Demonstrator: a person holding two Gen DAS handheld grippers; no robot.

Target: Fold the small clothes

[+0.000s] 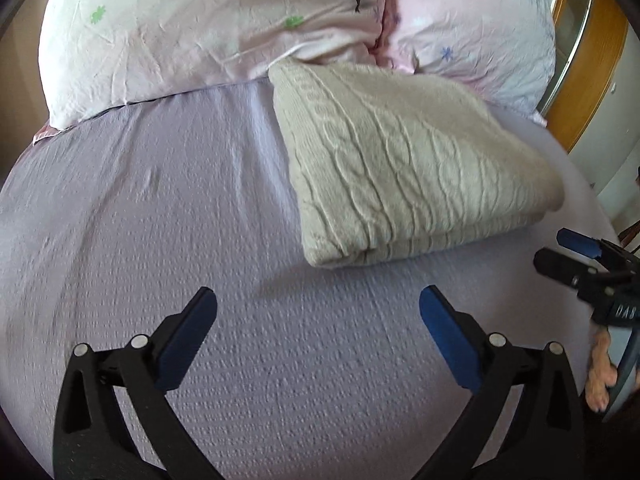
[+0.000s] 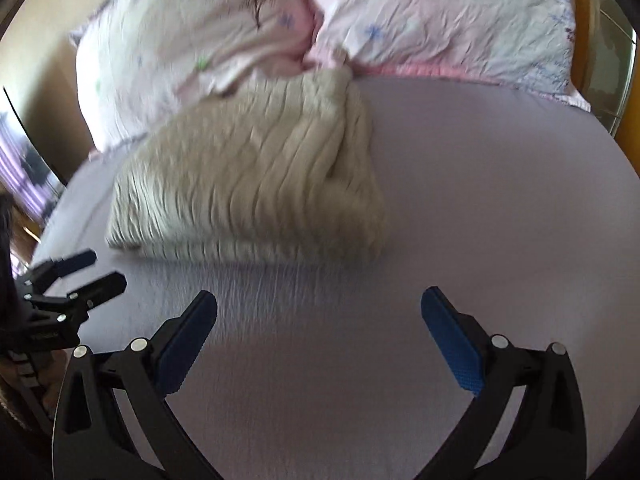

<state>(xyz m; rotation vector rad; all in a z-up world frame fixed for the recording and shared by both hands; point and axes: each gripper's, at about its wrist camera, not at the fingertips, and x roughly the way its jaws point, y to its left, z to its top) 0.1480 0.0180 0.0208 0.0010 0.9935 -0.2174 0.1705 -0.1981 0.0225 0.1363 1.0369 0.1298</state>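
Observation:
A cream cable-knit sweater [image 1: 404, 168] lies folded into a thick rectangle on the lilac bed sheet [image 1: 160, 208], its far end touching the pillows. It also shows, blurred, in the right wrist view [image 2: 256, 184]. My left gripper [image 1: 318, 300] is open and empty, above the sheet just short of the sweater's near edge. My right gripper [image 2: 319, 300] is open and empty, also short of the sweater. Each gripper shows in the other's view, the right one [image 1: 560, 248] at the far right and the left one [image 2: 96, 270] at the far left, both with jaws apart.
Two pale pink flowered pillows [image 1: 192, 28] [image 1: 480, 36] lie across the head of the bed. A wooden frame [image 1: 588, 72] stands at the right beyond the bed edge. A beige wall [image 2: 44, 40] is at the left.

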